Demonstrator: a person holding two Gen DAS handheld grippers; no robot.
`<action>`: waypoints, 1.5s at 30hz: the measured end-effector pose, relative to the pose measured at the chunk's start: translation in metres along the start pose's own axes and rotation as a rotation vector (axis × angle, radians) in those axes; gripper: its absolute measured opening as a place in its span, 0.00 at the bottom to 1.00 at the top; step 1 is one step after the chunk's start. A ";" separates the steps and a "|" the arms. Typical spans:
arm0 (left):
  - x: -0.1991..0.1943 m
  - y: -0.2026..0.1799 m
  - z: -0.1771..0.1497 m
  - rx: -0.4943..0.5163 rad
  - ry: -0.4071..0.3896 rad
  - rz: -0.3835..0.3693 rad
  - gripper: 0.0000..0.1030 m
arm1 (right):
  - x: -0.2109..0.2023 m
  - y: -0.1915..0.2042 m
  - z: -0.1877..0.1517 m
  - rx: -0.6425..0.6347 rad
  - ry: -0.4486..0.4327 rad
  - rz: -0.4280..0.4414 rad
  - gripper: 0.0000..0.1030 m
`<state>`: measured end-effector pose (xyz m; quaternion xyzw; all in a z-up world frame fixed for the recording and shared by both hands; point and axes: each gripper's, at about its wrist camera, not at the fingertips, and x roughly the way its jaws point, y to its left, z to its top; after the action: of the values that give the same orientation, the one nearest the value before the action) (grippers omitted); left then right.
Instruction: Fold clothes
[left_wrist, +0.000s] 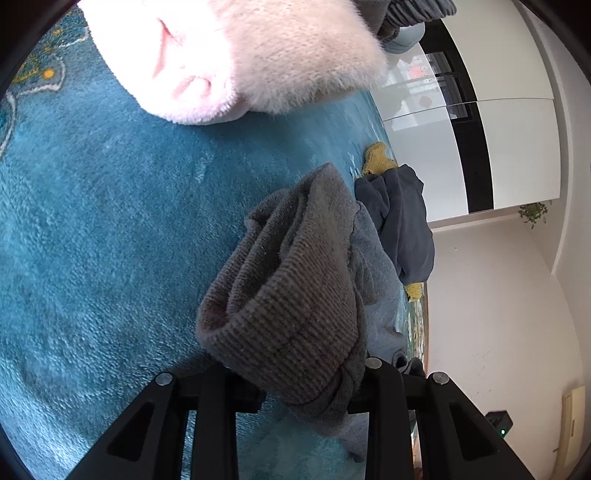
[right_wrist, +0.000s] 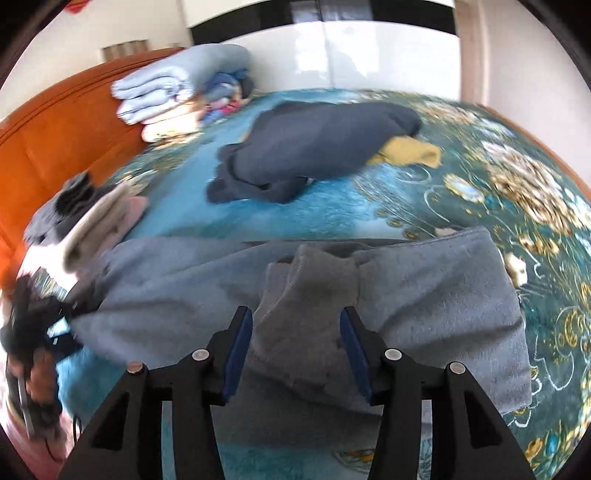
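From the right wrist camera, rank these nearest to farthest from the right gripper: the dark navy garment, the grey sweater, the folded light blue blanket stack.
1. Grey sweater: directly under the right gripper, its collar between the open fingers.
2. Dark navy garment: mid-bed, ahead.
3. Folded light blue blanket stack: far left, against the orange headboard.

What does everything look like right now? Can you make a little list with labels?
place: a bed with a teal flowered blanket
being folded: a grey fleece garment spread flat on the blanket
left gripper: its view is filled by the garment's ribbed cuff, which lies between its fingers
right gripper: open, over the garment's folded grey part
nearby: a dark navy garment with something yellow under it
by the orange headboard: stacked light blue blankets
close to left camera: fluffy pink fabric
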<state>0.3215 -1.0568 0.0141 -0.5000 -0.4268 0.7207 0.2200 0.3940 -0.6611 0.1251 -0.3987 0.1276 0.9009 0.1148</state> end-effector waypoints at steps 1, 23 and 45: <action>0.001 0.000 0.000 -0.001 0.003 -0.003 0.30 | 0.006 0.004 0.000 -0.002 0.017 -0.003 0.49; 0.003 0.003 0.004 0.006 0.029 -0.032 0.31 | -0.005 0.016 0.010 0.034 0.038 0.104 0.16; 0.006 -0.014 0.010 0.036 -0.003 0.084 0.27 | 0.026 0.001 -0.023 0.035 0.091 -0.001 0.37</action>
<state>0.3085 -1.0492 0.0239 -0.5124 -0.3926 0.7376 0.1982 0.3926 -0.6664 0.0915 -0.4374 0.1485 0.8793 0.1162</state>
